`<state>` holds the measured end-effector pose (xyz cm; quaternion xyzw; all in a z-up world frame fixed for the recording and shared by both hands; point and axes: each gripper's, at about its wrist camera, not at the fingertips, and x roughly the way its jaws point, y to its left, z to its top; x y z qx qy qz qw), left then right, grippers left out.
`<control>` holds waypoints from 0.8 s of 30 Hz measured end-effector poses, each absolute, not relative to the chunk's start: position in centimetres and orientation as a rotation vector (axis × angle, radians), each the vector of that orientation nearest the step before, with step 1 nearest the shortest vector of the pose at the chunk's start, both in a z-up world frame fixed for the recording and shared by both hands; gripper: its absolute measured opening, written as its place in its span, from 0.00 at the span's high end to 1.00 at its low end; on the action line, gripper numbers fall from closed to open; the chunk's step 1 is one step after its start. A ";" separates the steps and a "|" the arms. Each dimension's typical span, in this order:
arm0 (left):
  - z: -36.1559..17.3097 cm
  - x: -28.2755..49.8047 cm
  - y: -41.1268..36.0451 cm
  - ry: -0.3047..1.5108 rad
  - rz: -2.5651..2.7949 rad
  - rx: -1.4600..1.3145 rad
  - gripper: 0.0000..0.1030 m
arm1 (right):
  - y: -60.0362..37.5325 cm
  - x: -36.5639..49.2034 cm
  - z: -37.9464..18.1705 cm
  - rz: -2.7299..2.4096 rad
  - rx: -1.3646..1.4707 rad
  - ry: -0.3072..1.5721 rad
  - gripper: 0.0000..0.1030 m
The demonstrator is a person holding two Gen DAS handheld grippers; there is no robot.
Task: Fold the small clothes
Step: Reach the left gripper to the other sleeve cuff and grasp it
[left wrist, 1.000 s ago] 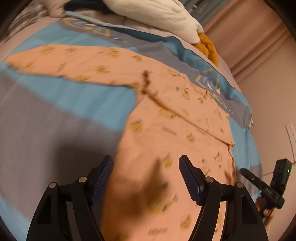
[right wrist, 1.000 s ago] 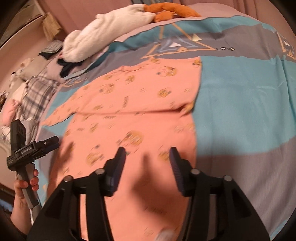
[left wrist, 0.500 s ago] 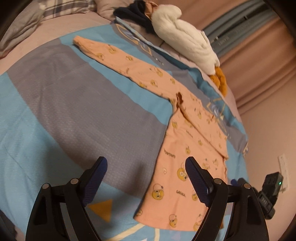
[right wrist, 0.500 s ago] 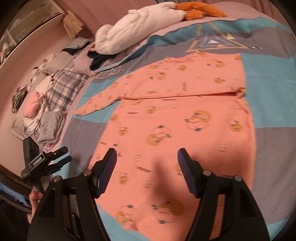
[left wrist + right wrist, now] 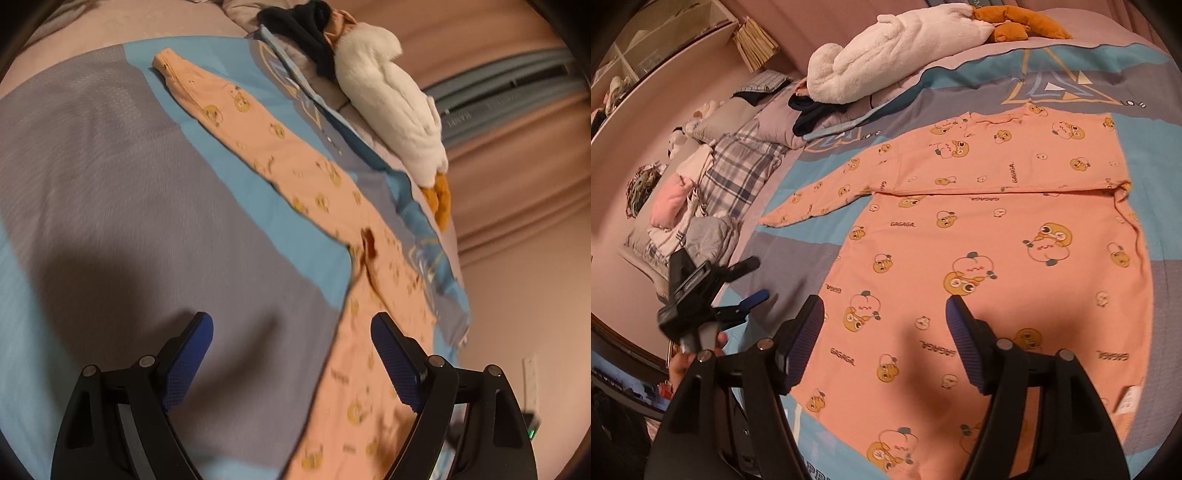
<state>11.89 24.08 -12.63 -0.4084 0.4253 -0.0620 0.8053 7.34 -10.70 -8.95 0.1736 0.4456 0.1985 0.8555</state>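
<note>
Blue-and-grey block-print quilt (image 5: 1167,206) is covering the bed; everything is sitting on it. A white plush goose toy with orange feet (image 5: 897,40) is lying along the far edge, well apart from the work.

Peach-orange knit long-sleeve top with yellow cartoon prints (image 5: 997,251) is lying flat in the middle of the quilt. One side is already lying folded over the body along a straight lengthwise crease. The other long sleeve (image 5: 236,107) is lying stretched out across the quilt away from the body, cuff at the far end.

Handling, as a judgement: thin, soft, light, zero stiffness. It's going to drape and sag from any pinch point, and the quilt fabric is probably going to drag on it. Not fragile, not slippery. Best holds look like the cuff and the shoulder seam for bringing the sleeve in, then the two hem corners for the crosswise fold. Pinching one layer only near an edge matters; grabbing the quilt underneath is the main risk.

Left gripper (image 5: 291,354) is hovering released over bare grey quilt, jaws wide, one finger overlapping the top's edge in view; contact unclear. Right gripper (image 5: 886,332) is hovering released above the lower body of the top, nothing between the pads.
</note>
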 end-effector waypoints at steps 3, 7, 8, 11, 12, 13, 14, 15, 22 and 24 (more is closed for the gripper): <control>-13.3 13.7 25.2 0.901 -0.126 -0.902 0.16 | -10.3 7.6 -9.5 0.413 0.351 0.946 0.33; -14.0 16.2 27.3 0.879 -0.098 -0.924 0.16 | -9.7 8.4 -10.3 0.405 0.328 0.961 0.33; -14.2 16.6 27.9 0.872 -0.090 -0.932 0.16 | -9.7 8.5 -10.4 0.404 0.327 0.961 0.33; -14.9 18.0 30.0 0.836 -0.060 -0.974 0.16 | -9.8 9.0 -10.8 0.395 0.321 0.958 0.33; -15.1 18.6 30.7 0.819 -0.051 -0.989 0.16 | -9.9 9.2 -10.8 0.391 0.321 0.959 0.33; -15.2 19.1 31.4 0.804 -0.043 -1.001 0.16 | -10.0 9.4 -10.9 0.388 0.324 0.961 0.33; -15.2 19.6 32.1 0.789 -0.027 -1.009 0.16 | -10.2 9.6 -11.1 0.386 0.328 0.964 0.33; -15.3 20.1 32.7 0.776 -0.014 -1.013 0.16 | -10.2 9.8 -11.1 0.385 0.329 0.966 0.33; -15.9 23.4 35.6 0.707 0.086 -1.016 0.17 | -11.3 10.6 -12.1 0.360 0.335 0.977 0.33; -16.0 24.1 36.0 0.703 0.121 -1.015 0.18 | -11.7 10.8 -12.3 0.353 0.346 0.981 0.33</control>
